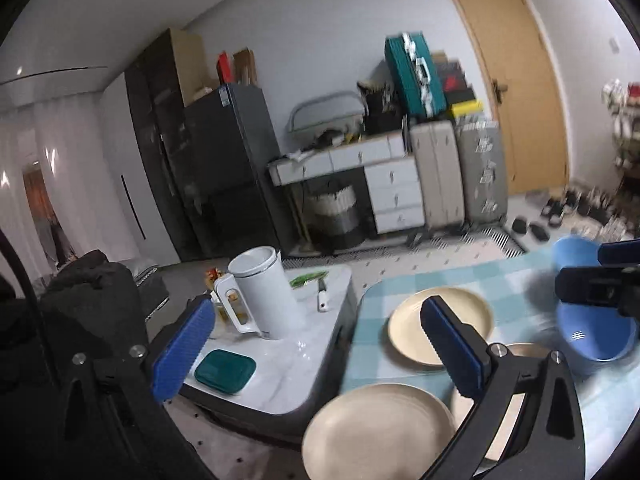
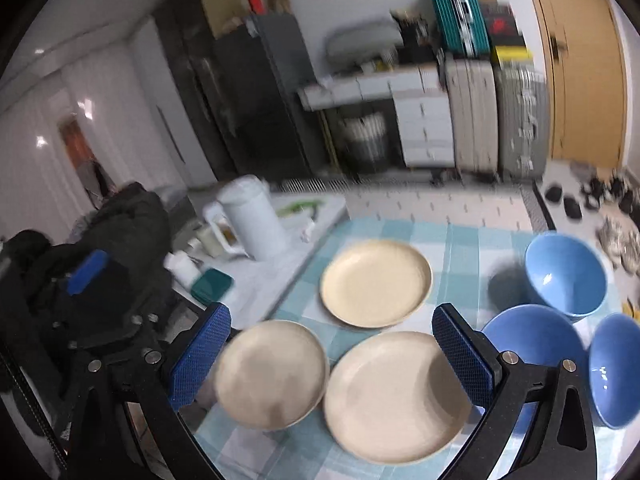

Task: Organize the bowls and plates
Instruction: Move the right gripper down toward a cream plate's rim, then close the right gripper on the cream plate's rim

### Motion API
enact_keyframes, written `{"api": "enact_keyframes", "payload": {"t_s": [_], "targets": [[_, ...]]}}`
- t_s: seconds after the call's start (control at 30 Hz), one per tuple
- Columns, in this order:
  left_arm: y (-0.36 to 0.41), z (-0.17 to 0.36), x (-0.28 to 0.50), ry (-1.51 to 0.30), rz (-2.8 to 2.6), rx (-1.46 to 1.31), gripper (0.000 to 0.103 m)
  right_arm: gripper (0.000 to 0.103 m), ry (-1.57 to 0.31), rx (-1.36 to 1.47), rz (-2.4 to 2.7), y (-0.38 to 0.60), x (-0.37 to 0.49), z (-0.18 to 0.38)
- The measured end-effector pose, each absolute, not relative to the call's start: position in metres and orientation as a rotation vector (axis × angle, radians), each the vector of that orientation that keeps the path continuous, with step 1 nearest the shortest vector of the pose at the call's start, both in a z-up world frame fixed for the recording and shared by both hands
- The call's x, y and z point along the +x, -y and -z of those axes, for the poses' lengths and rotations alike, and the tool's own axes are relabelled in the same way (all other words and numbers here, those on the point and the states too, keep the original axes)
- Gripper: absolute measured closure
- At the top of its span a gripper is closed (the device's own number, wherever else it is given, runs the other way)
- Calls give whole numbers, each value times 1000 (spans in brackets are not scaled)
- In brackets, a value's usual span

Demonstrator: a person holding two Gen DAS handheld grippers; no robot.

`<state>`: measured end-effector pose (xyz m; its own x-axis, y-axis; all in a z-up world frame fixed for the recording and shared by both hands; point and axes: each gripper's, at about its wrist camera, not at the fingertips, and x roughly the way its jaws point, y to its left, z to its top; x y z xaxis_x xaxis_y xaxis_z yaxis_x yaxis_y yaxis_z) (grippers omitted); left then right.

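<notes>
Three cream plates lie on the blue checked tablecloth (image 2: 464, 248): a far plate (image 2: 376, 282), a near-left plate (image 2: 272, 374) and a near-right plate (image 2: 394, 396). Three blue bowls stand to their right: a far bowl (image 2: 566, 276), a middle bowl (image 2: 532, 340) and a bowl at the edge (image 2: 614, 368). My right gripper (image 2: 332, 354) is open above the two near plates and holds nothing. My left gripper (image 1: 318, 346) is open and empty over the table's left edge, with the far plate (image 1: 440, 326) behind its right finger and a near plate (image 1: 380, 432) below it.
Left of the table, a white marble side table (image 1: 288, 364) holds a white jug (image 1: 264, 296), a green lid (image 1: 226, 370) and a knife (image 1: 322, 294). A black jacket (image 2: 120, 232) lies further left. A fridge, drawers and suitcases line the back wall.
</notes>
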<state>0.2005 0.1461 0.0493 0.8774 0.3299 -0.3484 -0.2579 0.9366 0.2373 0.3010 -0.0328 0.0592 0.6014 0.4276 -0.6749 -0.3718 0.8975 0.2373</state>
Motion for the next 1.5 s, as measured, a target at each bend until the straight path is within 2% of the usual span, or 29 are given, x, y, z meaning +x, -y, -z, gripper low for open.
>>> {"api": "enact_keyframes", "payload": {"t_s": [0.3,0.47,0.57,0.87,1.13,1.23,1.27,1.3,1.33,1.37,1.43,1.5], "targets": [[-185,-6,309,-585,-384,-30,0,0,-1051,190,-339,25,423,27],[-172,30,369,-759,-382,35,0,1,-1131,200,-280,21,467,60],[-163,37,388,-802,-352,72,0,1,-1165,217,-252,23,486,77],[-166,98,454,-1111,-319,78,0,1,-1255,243,-176,32,523,124],[-160,124,475,-1182,-211,39,1,2,-1271,241,-176,29,533,137],[-152,126,477,-1172,-189,92,2,8,-1296,250,-183,27,538,144],[-149,127,478,-1170,-178,105,2,13,-1305,245,-183,26,539,146],[-149,129,480,-1175,-172,105,4,17,-1311,243,-184,26,540,148],[-149,131,482,-1184,-153,89,17,19,-1316,245,-188,24,541,150],[-151,133,484,-1193,-132,66,24,20,-1320,250,-191,25,542,152],[-155,139,487,-1236,-86,-2,44,21,-1326,261,-197,25,544,156],[-159,143,488,-1266,-10,-90,56,26,-1338,273,-201,26,545,161]]}}
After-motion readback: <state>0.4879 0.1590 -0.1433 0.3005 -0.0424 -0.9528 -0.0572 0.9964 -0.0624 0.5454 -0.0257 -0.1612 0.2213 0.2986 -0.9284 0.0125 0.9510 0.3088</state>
